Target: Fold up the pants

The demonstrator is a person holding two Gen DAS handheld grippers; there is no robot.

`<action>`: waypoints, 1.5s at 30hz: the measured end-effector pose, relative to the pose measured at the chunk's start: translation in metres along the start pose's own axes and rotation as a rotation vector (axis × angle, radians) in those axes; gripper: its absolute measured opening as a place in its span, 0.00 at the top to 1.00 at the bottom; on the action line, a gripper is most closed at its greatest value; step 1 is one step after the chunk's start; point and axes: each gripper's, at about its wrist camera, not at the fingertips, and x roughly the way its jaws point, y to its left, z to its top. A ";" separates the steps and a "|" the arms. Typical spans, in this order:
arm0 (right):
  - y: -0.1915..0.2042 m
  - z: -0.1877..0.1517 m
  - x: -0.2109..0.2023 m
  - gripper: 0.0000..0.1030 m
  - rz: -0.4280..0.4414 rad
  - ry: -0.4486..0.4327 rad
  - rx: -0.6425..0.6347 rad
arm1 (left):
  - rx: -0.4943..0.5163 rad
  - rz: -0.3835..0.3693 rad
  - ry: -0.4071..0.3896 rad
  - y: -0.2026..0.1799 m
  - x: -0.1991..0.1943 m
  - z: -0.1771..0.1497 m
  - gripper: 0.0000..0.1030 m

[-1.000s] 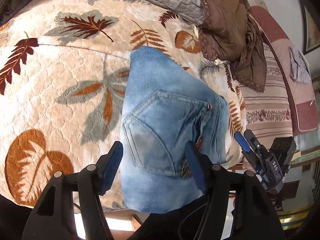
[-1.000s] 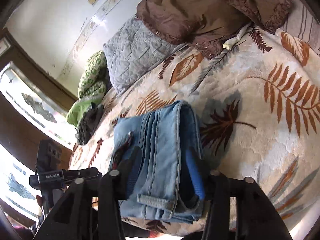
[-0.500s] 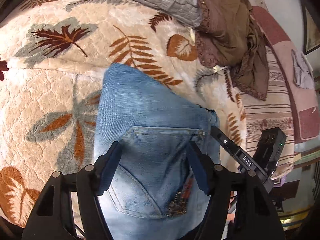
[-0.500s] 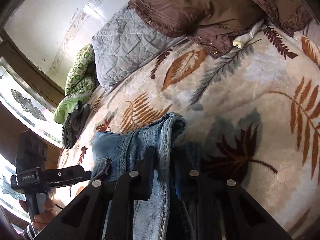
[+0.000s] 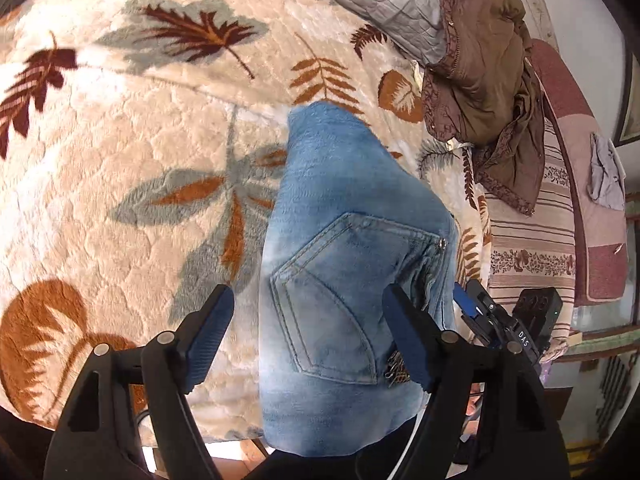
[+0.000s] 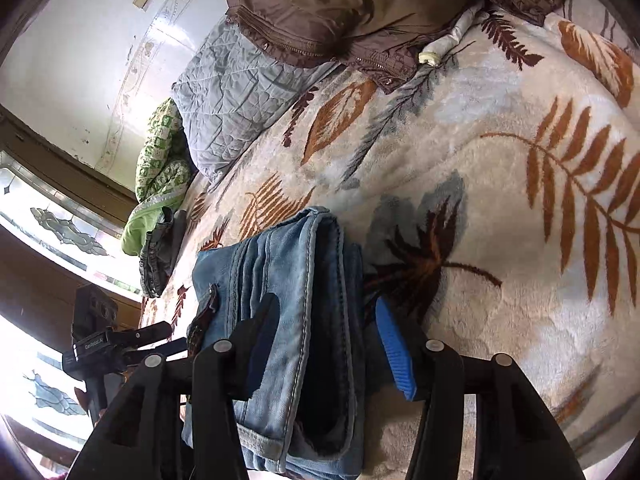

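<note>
One folded pair of blue jeans [image 5: 344, 264] lying on a leaf-print blanket [image 5: 120, 168]. Two grippers over it: left gripper [image 5: 308, 336] and right gripper [image 6: 328, 344] both spread and opening, straddling the denim, pads not pressing. One brown jacket [image 6: 360, 4], one grey quilted pillow [image 6: 236, 92] beyond.

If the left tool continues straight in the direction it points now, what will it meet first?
Most likely the folded jeans: they lie between the opening jaws of the left tool, pads not touching. Beyond them is the leaf-patterned blanket. Depth is unclear.

Leaf-print bedspread [image 5: 120, 128] (sunlit), white wall [image 6: 80, 60]
</note>
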 end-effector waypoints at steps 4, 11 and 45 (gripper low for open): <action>-0.004 -0.010 0.022 0.42 0.035 0.054 0.035 | -0.042 -0.082 0.118 0.005 0.030 -0.010 0.23; 0.011 -0.017 0.034 0.38 0.135 0.111 -0.005 | -0.020 -0.092 0.105 -0.009 0.034 -0.015 0.14; 0.147 -0.003 0.164 0.54 -0.192 0.099 -0.369 | -0.057 0.094 -0.146 0.068 -0.016 0.063 0.30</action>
